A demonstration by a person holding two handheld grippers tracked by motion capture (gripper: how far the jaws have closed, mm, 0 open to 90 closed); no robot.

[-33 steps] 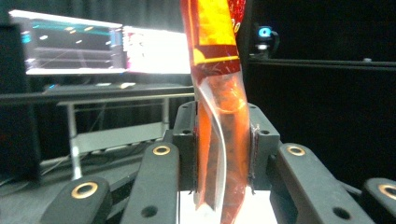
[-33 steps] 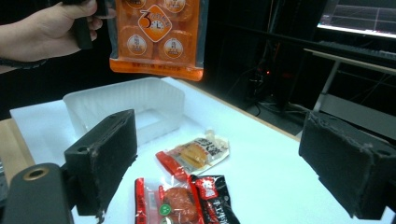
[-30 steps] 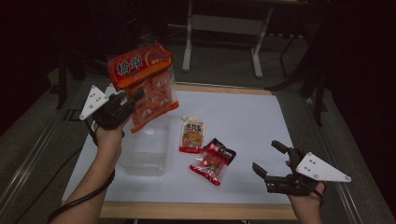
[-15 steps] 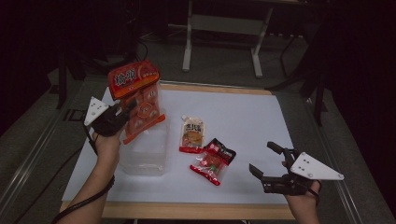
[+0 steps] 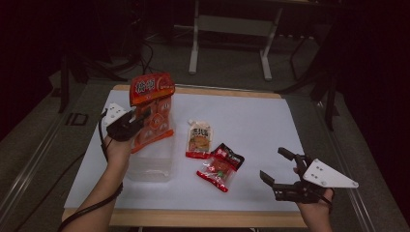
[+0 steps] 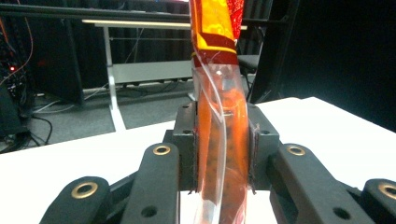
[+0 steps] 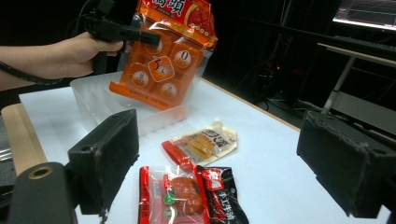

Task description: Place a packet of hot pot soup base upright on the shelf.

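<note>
Orange bag (image 5: pixel 151 112) over the bin (image 5: pixel 151 159)

My left gripper (image 5: pixel 126 126) has its jaws clamped on the bag, held just above the clear bin on the counter (image 5: pixel 261 121); my right gripper (image 5: pixel 279 170) hovers, jaws spread, grasping nothing.

Tan sauce pouch (image 5: pixel 199 138) mid-table, red/black snack pkt (image 5: pixel 220 166) just beside, white table (image 5: pixel 261 125), desk frame (image 5: pixel 232 29) behind.

Glossy orange plastic snack bag (image 5: pixel 151 112), frosted translucent plastic bin (image 5: pixel 153 163), matt white tabletop (image 5: pixel 251 121)
</note>
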